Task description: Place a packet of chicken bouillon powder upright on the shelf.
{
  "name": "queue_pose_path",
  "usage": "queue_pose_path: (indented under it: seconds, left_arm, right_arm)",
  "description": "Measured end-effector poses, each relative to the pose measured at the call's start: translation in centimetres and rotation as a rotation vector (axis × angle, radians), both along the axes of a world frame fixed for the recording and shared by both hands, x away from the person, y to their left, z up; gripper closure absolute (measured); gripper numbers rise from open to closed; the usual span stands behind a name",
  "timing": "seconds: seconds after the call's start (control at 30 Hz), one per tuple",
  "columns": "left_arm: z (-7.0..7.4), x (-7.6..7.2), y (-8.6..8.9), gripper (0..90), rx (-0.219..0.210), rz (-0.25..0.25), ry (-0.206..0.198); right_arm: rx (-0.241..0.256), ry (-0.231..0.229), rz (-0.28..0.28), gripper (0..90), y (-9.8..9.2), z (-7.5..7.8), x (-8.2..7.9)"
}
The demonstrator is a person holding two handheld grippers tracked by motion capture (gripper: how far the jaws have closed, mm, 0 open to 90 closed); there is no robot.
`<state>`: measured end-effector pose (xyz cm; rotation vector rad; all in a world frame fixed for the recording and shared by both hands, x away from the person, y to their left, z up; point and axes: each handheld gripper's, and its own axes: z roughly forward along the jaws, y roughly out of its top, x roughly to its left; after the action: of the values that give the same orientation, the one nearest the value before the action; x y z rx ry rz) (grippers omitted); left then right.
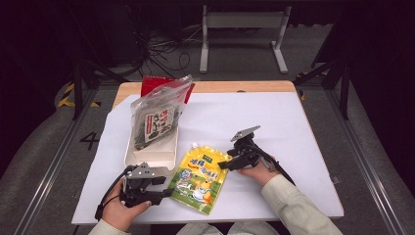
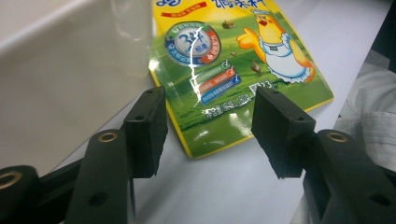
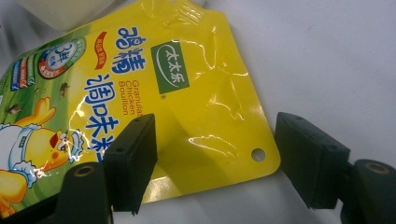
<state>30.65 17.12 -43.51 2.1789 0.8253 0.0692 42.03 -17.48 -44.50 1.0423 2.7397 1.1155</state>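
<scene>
Both grippers, left (image 1: 164,187) and right (image 1: 224,165), hover with jaws open at the flat yellow pouch (image 1: 198,178), so a shallow pinch could just slide it across the tabletop (image 1: 274,127).

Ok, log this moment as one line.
left gripper: open, at yellow-green chicken bouillon pouch bottom | right gripper: open, at top corner | pouch flat

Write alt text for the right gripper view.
The right gripper stands open, its two black jaws straddling the punched-hole corner of a yellow chicken bouillon pouch lying flat on white table paper.
</scene>
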Motion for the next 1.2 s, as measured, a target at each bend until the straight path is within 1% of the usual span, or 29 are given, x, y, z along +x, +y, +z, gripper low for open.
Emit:
queue_pose_path:
  seconds: [0.03,0.07,0.1,0.13,0.23,0.3,0.37,0.43,0.5,0.57,0.63,0.67,0.8,0.87,0.97,1.03,1.2]
  left_arm:
    - [0.0,0.0,0.0,47.1,0.0,0.0,0.0]
    - [-0.1,-0.1,-0.2,47.9,-0.003,0.003,0.01]
    - [-0.1,0.0,-0.2,47.9,0.006,-0.008,0.003]
    - [-0.3,0.0,-0.4,48.9,0.007,-0.009,0.013]
    - [-0.6,0.0,-0.8,50.7,0.017,-0.022,0.028]
    - [-0.8,0.0,-1.1,53.2,0.025,-0.039,0.04]
    - [-1.1,0.0,-1.5,53.7,0.038,-0.058,0.044]
    - [-1.2,0.0,-1.6,53.2,0.017,-0.069,0.044]
    - [-1.2,0.0,-1.6,52.8,0.02,-0.073,0.042]
    - [-1.3,0.1,-1.5,53.6,0.011,-0.066,0.052]
    - [-1.4,0.1,-1.5,54.4,0.006,-0.064,0.05]
    - [-1.4,0.1,-1.5,56.5,0.008,-0.06,0.046]
    - [-1.5,0.1,-1.5,57.7,0.013,-0.063,0.039]
    - [-1.5,0.0,-1.6,58.8,0.004,-0.069,0.037]
    - [-1.6,0.0,-1.7,59.8,0.002,-0.074,0.031]
    - [-1.6,-0.1,-1.8,60.0,0.0,-0.071,0.03]
    - [-1.6,-0.1,-1.8,60.4,-0.001,-0.07,0.029]
  right_arm:
    - [0.0,0.0,0.0,30.7,0.0,0.0,0.0]
    - [0.007,0.008,-0.006,31.1,-0.1,0.0,0.1]
    - [0.007,0.008,-0.006,31.1,-0.1,0.0,0.1]
    - [0.007,0.009,-0.007,31.3,-0.1,0.0,0.1]
    - [0.003,0.005,-0.009,32.1,0.0,0.0,0.0]
    - [0.003,0.006,-0.013,33.2,-0.1,0.0,0.0]
    - [0.003,0.008,-0.017,34.4,-0.1,0.1,0.0]
    - [0.007,0.01,-0.019,35.2,-0.2,0.2,0.0]
    - [0.011,0.008,-0.021,35.9,-0.3,0.2,0.0]
    - [0.012,0.005,-0.024,36.8,-0.3,0.3,-0.1]
    - [0.013,0.003,-0.026,37.4,-0.3,0.4,-0.1]
    - [0.014,0.001,-0.031,38.9,-0.3,0.5,-0.2]
    - [0.014,-0.003,-0.036,42.0,-0.4,0.6,-0.2]
    - [0.017,-0.005,-0.04,43.7,-0.4,0.8,-0.2]
    - [0.034,0.002,-0.042,48.2,-0.5,1.0,-0.3]
    - [0.054,0.018,-0.034,50.0,-0.4,1.1,-0.3]
    - [0.034,0.027,-0.024,50.2,0.0,0.7,-0.4]
